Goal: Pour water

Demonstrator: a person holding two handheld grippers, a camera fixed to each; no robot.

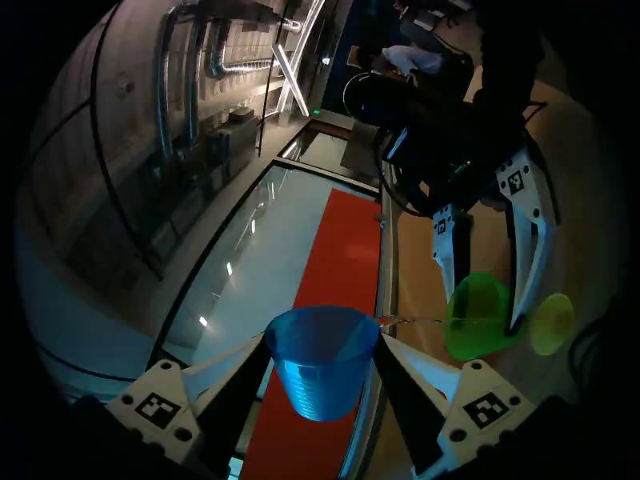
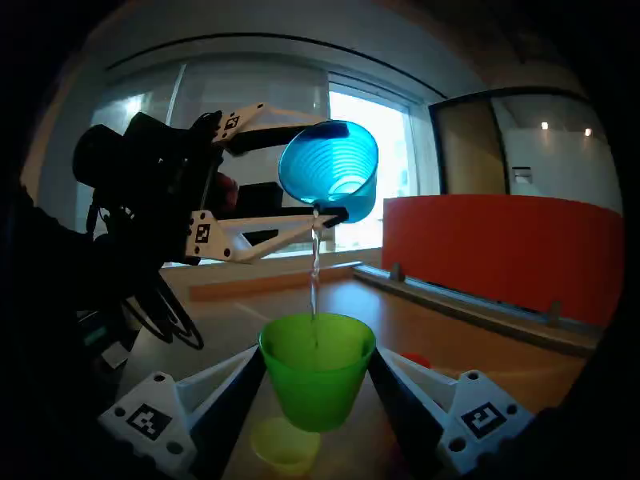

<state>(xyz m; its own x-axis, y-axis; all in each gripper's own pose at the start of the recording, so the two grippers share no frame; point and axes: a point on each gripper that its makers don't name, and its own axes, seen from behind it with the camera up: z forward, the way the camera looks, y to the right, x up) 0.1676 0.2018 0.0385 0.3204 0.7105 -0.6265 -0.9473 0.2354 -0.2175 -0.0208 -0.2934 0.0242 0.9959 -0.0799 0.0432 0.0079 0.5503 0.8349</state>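
The green cup (image 2: 318, 384) sits upright between the two fingers of the right tongs (image 2: 318, 352), which are closed part-way so that both fingers press on its sides; whether its base touches the worktop (image 2: 448, 320) I cannot tell. Straight above the green cup hangs the blue cup (image 2: 330, 170), tipped over so that its mouth faces the right gripper view and its lower rim points down at the green cup. The left tongs (image 1: 322, 340) grip the blue cup the same way, one finger against each side, the gap between them no wider than the cup. A thin stream of water (image 2: 314, 264) drops from the blue cup's lower rim into the open mouth of the green cup. A small yellow cup (image 2: 286, 446) lies on the worktop just beside the green cup, on the side nearer the right tongs' camera. Beyond the green cup a red panel (image 2: 504, 248) stands along the worktop's far edge, well apart from it, and behind the blue cup, above the green one, a bright window (image 2: 368, 136) shows
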